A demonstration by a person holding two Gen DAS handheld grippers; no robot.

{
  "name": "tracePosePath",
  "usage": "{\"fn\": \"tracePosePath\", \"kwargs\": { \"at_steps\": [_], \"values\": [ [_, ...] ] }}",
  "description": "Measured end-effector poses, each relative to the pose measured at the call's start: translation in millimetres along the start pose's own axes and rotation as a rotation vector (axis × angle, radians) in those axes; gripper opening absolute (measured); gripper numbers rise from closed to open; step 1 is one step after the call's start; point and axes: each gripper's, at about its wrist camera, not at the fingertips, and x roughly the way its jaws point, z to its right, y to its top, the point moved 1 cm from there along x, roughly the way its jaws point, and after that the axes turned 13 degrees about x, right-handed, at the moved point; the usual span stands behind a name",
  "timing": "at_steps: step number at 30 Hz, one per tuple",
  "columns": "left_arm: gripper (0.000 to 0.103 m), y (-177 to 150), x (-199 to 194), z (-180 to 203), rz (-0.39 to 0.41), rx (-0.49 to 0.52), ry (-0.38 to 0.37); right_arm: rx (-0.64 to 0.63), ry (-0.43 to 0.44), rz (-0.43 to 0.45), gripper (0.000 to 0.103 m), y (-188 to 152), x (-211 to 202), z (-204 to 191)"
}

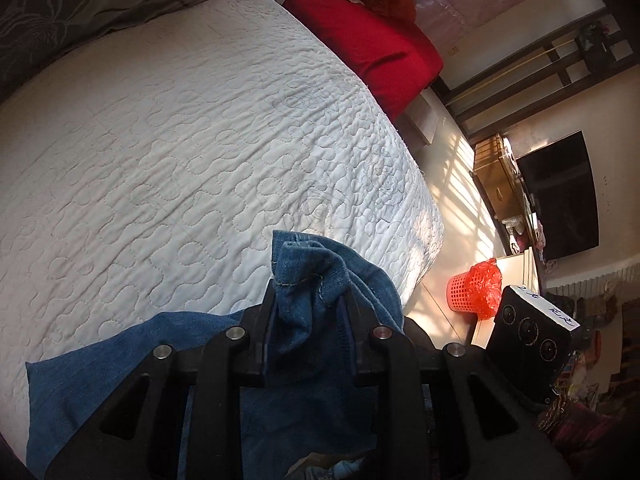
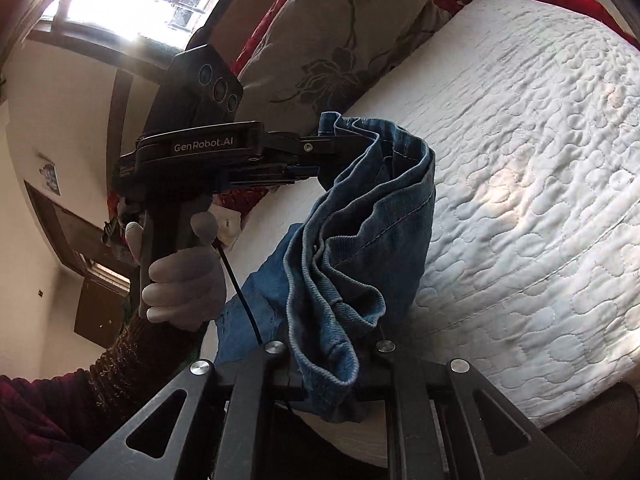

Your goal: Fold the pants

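Observation:
Blue denim pants [image 1: 312, 312] hang between both grippers above a white quilted bed [image 1: 168, 152]. My left gripper [image 1: 307, 300] is shut on a bunched hem of the pants. In the right wrist view the left gripper [image 2: 340, 152] shows from the side, gripping the pants' edge [image 2: 372, 200]. My right gripper [image 2: 332, 360] is shut on another bunched part of the pants near the bed's edge [image 2: 520, 200]. The rest of the pants trails below, partly hidden by the gripper bodies.
A grey flowered pillow [image 2: 332, 40] and a red cushion [image 1: 372, 44] lie at the bed's far end. A red plastic basket [image 1: 474, 290] stands on the floor beside the bed. A dark TV [image 1: 560, 196] and a wooden cabinet [image 1: 496, 172] line the wall.

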Motion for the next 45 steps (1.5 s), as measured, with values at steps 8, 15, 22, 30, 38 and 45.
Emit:
{"fn": "tracePosePath", "kwargs": {
  "at_steps": [8, 15, 22, 30, 38, 45],
  "values": [
    [0.023, -67.2, -68.1, -61.3, 0.129, -0.208, 0.024, -0.169, 0.036, -0.206, 0.015, -26.0, 71.6, -67.7],
    [0.023, -179.6, -91.2, -125.6, 0.19, -0.524, 0.105, -0.242, -0.054, -0.475, 0.018, -80.6, 163.2, -79.4],
    [0.024, -273.8, -124.7, -129.0, 0.32, -0.794, 0.131, -0.333, -0.108, -0.564, 0.029, -96.4, 154.3, -93.9],
    [0.065, -320.2, -102.8, -29.3, 0.426, -0.834, 0.184, -0.321, -0.093, -0.328, 0.059, -49.7, 58.0, -87.1],
    [0.065, -306.0, -36.8, -4.2, 0.353, -0.934, 0.206, -0.201, -0.067, -0.302, 0.059, -26.1, 37.4, -61.3],
    [0.065, -278.9, -29.0, -20.0, 0.402, -0.999, 0.228, -0.2, -0.044, -0.271, 0.059, -14.7, 18.6, -48.5]
  ]
}}
